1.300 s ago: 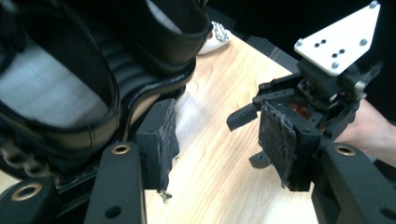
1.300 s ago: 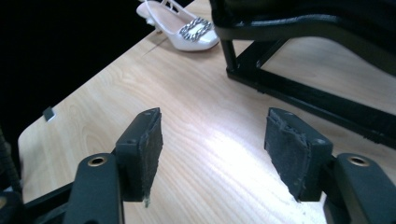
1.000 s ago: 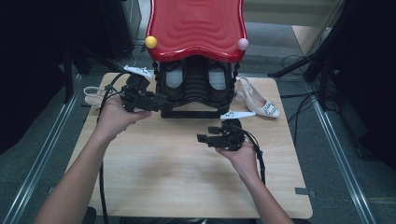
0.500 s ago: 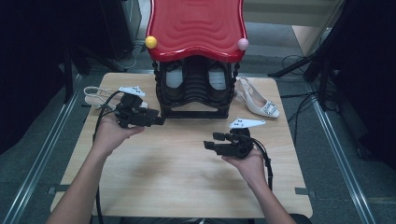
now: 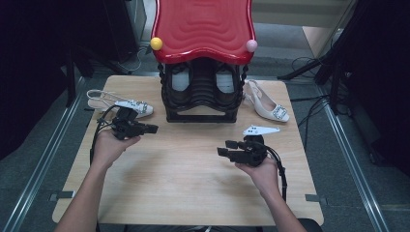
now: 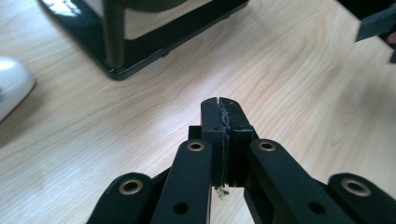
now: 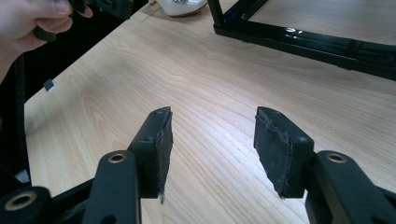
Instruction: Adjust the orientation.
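A: Jaws first – left gripper has just snapped its jaws together, nothing between them; pads meet flush w/ bare counter past the tips. Right gripper jaws apart, just been narrowing, also empty.

B: So nothing held. Where's the shoe?

A: Left shoe lies on the counter just behind the left jaws, beside the rack; in the left gripper view its white toe sits off to the left of the tips, rack foot ahead. Right shoe is ahead and to the right of the right jaws, well apart.

B: Step?

A: Looks like betw. grabs – both hands low over the counter, no reach committed yet.

B: Next?

A: Prob. left jaws must open again, swing toward the toe, close on the upper or strap. The rack's near slots already look full, so placement's tight.
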A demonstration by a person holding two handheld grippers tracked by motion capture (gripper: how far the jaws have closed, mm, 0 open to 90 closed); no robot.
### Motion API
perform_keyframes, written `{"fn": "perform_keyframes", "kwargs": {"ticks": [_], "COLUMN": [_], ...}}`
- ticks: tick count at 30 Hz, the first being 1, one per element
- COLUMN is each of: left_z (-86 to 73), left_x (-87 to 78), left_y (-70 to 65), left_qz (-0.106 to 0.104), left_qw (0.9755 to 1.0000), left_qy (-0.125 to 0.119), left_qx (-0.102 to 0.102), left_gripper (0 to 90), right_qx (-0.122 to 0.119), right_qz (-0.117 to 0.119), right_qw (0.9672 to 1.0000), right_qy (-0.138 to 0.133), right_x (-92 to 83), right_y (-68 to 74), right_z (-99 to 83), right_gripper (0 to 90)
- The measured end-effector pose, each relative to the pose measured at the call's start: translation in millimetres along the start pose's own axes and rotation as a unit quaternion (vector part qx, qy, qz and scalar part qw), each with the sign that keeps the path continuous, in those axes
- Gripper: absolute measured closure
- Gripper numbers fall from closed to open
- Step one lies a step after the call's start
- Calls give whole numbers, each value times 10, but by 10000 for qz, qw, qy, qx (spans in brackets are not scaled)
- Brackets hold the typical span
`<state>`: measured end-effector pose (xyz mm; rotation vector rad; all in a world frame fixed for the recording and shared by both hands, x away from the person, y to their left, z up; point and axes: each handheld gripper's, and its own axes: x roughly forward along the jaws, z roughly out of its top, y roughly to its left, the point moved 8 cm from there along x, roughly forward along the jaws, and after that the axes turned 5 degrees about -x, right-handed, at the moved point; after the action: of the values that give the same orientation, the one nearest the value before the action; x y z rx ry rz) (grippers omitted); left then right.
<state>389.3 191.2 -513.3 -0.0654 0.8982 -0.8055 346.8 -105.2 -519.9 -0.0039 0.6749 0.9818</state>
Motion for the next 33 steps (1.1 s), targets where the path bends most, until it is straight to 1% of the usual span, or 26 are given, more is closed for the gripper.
{"fn": "perform_keyframes", "kwargs": {"ticks": [3, 5, 7, 10, 12, 14, 15, 16, 18, 20, 21, 22, 23, 25, 27, 28, 29, 30, 31, 32, 33], "left_z": [-21, -23, -22, -22, -18, -8, -10, -7, 4, 13, 21, 24, 21, 4, 13, 18, 23, 30, 40, 48, 46], "left_x": [19, 22, 34, 66, 93, 111, 118, 122, 115, 111, 110, 106, 110, 115, 107, 108, 110, 115, 122, 130, 144], "left_y": [89, 142, 229, 327, 399, 473, 521, 570, 640, 716, 747, 789, 829, 920, 982, 1014, 1044, 1067, 1085, 1104, 1126], "left_qz": [13, 16, 49, 92, 139, 90, 130, 215, 227, 319, 334, 392, 352, 500, 502, 548, 612, 631, 669, 641, 632], "left_qw": [10000, 10000, 9999, 9998, 9997, 9995, 9994, 9993, 9991, 9989, 9986, 9983, 9981, 9975, 9971, 9968, 9965, 9965, 9963, 9963, 9960], "left_qy": [-4, -16, -49, -51, -63, -135, -86, -80, -106, -81, -123, -170, -186, -109, -152, -145, -119, -93, -121, -172, -183], "left_qx": [-41, -75, -119, -166, -178, -270, -294, -297, -339, -338, -382, -387, -469, -491, -551, -570, -554, -533, -527, -547, -602], "left_gripper": [900, 900, 900, 900, 900, 900, 900, 900, 900, 900, 900, 900, 900, 900, 900, 900, 900, 900, 900, 900, 900], "right_qx": [-17, -50, -117, -147, -172, -192, -158, -156, -151, -127, -140, -121, -105, -58, -66, -65, -57, -65, -34, -53, -21], "right_qz": [-29, -91, -163, -181, -187, -206, -177, -161, -135, -149, -168, -171, -175, -209, -235, -261, -277, -306, -315, -328, -333], "right_qw": [10000, 9999, 9997, 9995, 9995, 9995, 9996, 9997, 9997, 9996, 9995, 9995, 9995, 9995, 9995, 9995, 9995, 9994, 9994, 9993, 9993], "right_qy": [10, 62, 115, 212, 203, 144, 130, 116, 164, 211, 219, 239, 235, 229, 176, 166, 157, 145, 155, 172, 194], "right_x": [2, 7, 19, 45, 64, 70, 74, 81, 90, 94, 95, 92, 89, 77, 63, 55, 47, 41, 34, 30, 28], "right_y": [-2, -12, -22, -23, -14, -3, 7, 9, 20, 17, 9, 5, 0, -8, -7, -5, -3, -5, -1, -6, -6], "right_z": [-1, -16, -36, -72, -74, -63, -61, -61, -81, -98, -105, -115, -125, -143, -150, -156, -161, -166, -175, -187, -201], "right_gripper": [468, 461, 458, 453, 452, 453, 452, 450, 447, 439, 437, 437, 437, 437, 444, 445, 446, 445, 445, 445, 445]}}
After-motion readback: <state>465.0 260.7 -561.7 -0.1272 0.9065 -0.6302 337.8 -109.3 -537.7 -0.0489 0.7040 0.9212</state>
